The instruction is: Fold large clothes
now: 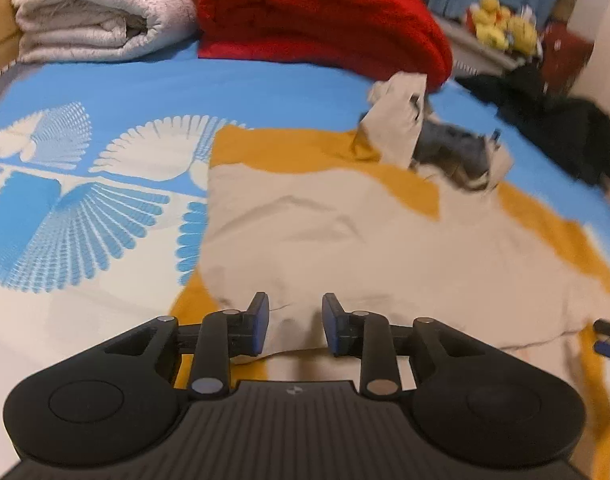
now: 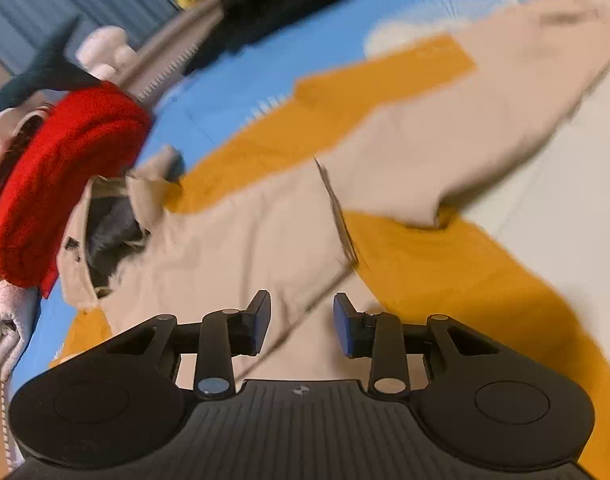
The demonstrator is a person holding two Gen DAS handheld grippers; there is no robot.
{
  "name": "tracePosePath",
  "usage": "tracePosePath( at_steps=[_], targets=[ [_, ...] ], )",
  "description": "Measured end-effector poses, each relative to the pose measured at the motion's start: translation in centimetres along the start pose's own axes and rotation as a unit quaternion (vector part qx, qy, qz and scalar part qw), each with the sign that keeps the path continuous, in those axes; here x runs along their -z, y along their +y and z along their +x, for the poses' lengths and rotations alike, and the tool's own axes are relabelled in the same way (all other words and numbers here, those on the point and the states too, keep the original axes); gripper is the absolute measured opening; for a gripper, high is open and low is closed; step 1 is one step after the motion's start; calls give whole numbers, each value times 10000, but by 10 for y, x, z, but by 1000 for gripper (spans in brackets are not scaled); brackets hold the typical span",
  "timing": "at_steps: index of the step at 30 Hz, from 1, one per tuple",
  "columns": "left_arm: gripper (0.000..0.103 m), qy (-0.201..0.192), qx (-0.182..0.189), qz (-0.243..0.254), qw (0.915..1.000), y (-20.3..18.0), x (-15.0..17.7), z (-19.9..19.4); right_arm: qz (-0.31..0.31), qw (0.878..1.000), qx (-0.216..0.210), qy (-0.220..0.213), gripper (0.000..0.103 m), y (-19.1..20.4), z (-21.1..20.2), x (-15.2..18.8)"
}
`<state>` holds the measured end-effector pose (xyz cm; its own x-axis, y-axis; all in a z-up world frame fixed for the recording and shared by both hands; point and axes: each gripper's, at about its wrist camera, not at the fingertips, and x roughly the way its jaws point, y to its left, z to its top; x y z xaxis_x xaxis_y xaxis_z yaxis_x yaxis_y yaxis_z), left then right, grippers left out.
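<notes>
Item: beige coat [image 1: 345, 240] spread on an orange cloth [image 1: 289, 152] on the bed [image 1: 105, 80], lying just ahead of our left gripper [image 1: 295, 322] and right gripper [image 2: 302, 324], both with fingers apart, holding nothing.

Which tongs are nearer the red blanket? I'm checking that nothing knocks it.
Hard to call; perhaps the right tongs, with the red blanket close at their left. The left tongs face it across the beige garment.
</notes>
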<state>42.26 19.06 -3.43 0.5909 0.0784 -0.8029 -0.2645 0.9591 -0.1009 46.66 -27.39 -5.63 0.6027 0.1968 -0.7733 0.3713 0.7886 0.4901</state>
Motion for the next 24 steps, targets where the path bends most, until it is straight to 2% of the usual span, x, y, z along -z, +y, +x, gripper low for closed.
tracePosePath(
  at_steps=[2,9,10,11,13,16,18,19,20,22,24],
  targets=[
    [32,43,-4,70,10000,2,3,2,194,9996,22,179,37,-8,13,-1],
    [32,107,-102,-17,9999,8,3,10,627,9975,-139,282,36,-23,41,-10],
    [32,116,-108,-55,9999,8,3,10,587,9979,-139,254,24,-23,43,-11],
    [33,120,-112,-85,9998,8,2,11,543,9983,-125,182,2,-23,45,-13],
    [32,129,-113,-106,9998,9,2,12,431,9989,-91,-151,0,-24,38,-16],
    [33,161,-129,-89,9997,9,3,14,258,9931,-152,-1134,0,-18,7,-27],
    [33,175,-138,-106,9997,10,4,17,185,9882,-121,-1515,0,-16,-6,-37],
    [35,181,-145,-108,9997,10,5,18,141,9878,-1,-1552,0,-16,-8,-41],
    [38,195,-180,-117,9996,10,6,20,220,9900,23,-1393,3,-18,-5,-44],
    [38,226,-225,-142,9994,10,7,22,606,9949,-250,-771,4,-28,12,-45],
    [38,214,-207,-109,9995,9,7,22,955,9947,-358,-152,18,-36,34,-39]
  ],
)
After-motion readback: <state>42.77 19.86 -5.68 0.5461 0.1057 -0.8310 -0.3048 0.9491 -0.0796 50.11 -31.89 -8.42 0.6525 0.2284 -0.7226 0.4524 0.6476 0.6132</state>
